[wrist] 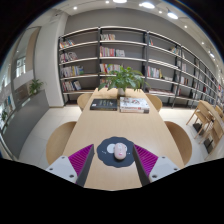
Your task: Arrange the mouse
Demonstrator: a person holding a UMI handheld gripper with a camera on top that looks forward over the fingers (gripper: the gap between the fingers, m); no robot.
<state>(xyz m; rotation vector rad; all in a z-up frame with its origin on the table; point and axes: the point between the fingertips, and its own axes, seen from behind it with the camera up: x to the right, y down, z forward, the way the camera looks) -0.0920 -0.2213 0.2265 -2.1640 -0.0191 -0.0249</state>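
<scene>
Mouse [119,151], white and rounded, rests on a dark round mouse mat [114,152] near the close edge of the light wooden surface [115,125]. It sits between the two fingers of the hand-held gripper [113,158], with clear gaps on both sides. Fingers are spread wide; the magenta pads [81,157] face inward and touch nothing. The mat extends into the space between the fingertips, and the mouse lies slightly toward the right finger but apart from it.

Farther along the surface stands a potted green plant [124,79], with what look like books or papers [133,103] lying flat just in front of it and a dark flat item [103,104] beside them; its nature cannot be determined. Pale wooden chairs [60,141] stand along both sides of the surface and at its far end. Beyond, tall bookshelves [110,55] filled with books line the back wall. Round ceiling lights [148,5] are lit overhead.
</scene>
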